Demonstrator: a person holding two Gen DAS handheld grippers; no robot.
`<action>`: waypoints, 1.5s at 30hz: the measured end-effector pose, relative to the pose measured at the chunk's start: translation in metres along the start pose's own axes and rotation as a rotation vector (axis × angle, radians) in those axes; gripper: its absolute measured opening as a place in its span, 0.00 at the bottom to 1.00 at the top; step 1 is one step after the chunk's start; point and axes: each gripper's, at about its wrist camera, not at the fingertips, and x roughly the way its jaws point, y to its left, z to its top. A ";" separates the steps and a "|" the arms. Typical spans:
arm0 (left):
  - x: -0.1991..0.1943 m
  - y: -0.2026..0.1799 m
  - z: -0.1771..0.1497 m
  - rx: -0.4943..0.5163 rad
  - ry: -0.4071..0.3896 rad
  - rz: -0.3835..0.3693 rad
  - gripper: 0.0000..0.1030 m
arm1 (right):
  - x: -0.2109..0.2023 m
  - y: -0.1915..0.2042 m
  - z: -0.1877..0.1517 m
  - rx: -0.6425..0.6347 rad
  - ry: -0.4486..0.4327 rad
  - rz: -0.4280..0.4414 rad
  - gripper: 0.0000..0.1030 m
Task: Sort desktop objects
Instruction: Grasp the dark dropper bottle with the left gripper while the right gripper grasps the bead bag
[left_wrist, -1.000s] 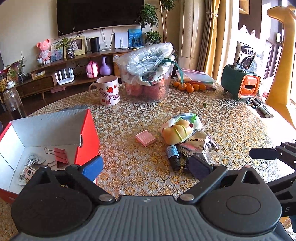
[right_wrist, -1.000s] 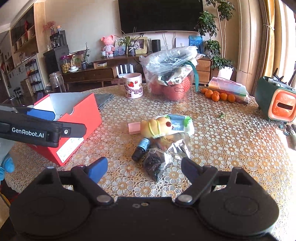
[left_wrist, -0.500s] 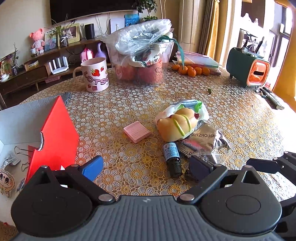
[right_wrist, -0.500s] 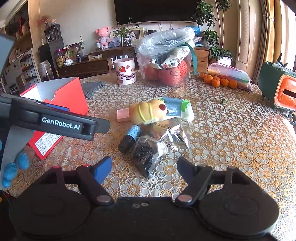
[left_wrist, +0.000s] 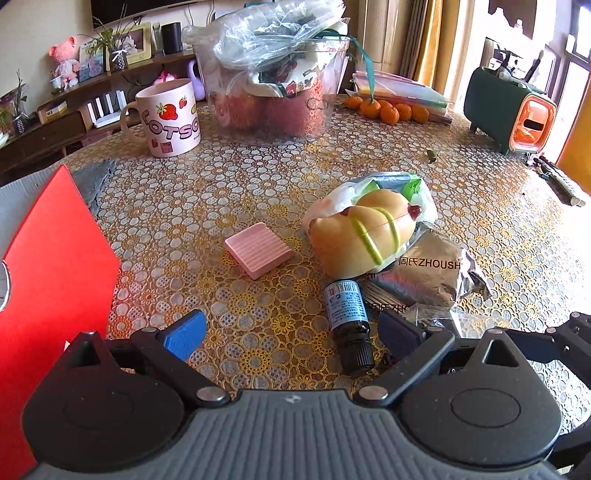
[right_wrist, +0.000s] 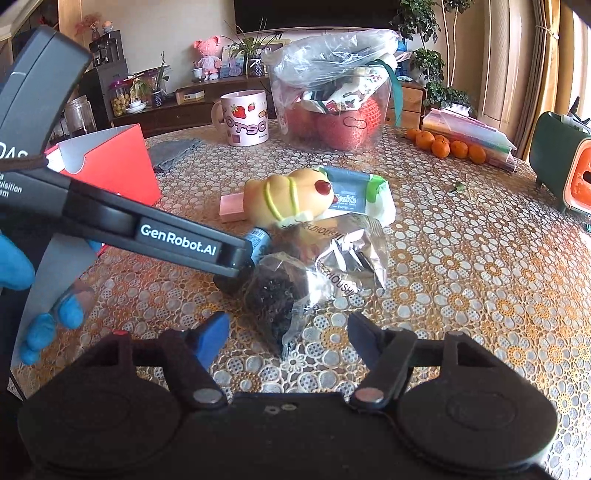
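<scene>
A small dark bottle with a blue label (left_wrist: 347, 321) lies on the lace tablecloth between the open fingers of my left gripper (left_wrist: 291, 332), nearer the right finger. Beyond it lie a pink ridged eraser (left_wrist: 257, 249), a yellow squishy toy (left_wrist: 364, 230) on a tissue pack (right_wrist: 356, 195), and silver foil packets (left_wrist: 428, 273). The red box (left_wrist: 48, 266) stands at the left. My right gripper (right_wrist: 288, 332) is open over a clear bag of dark bits (right_wrist: 275, 295). In the right wrist view the left gripper's finger (right_wrist: 177, 242) hides most of the bottle (right_wrist: 258, 240).
A strawberry mug (left_wrist: 168, 118), a clear tub of bagged goods (left_wrist: 277, 85), several oranges (left_wrist: 384, 109) with a folder behind them, and a green and orange holder (left_wrist: 511, 109) stand toward the back. Pens (left_wrist: 557, 181) lie at the right edge.
My left gripper has moved forward and down from beside the red box until its open fingers straddle the bottle. My right gripper has edged closer to the clear bag.
</scene>
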 end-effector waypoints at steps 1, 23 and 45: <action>0.003 0.000 0.000 -0.001 0.004 -0.001 0.97 | 0.001 -0.001 0.000 0.002 0.002 0.001 0.68; 0.023 -0.011 -0.003 0.055 -0.004 0.010 0.93 | 0.019 0.001 0.002 0.007 0.001 0.000 0.52; 0.004 -0.017 -0.011 0.055 -0.015 -0.053 0.23 | 0.000 -0.016 -0.008 0.081 0.012 0.000 0.27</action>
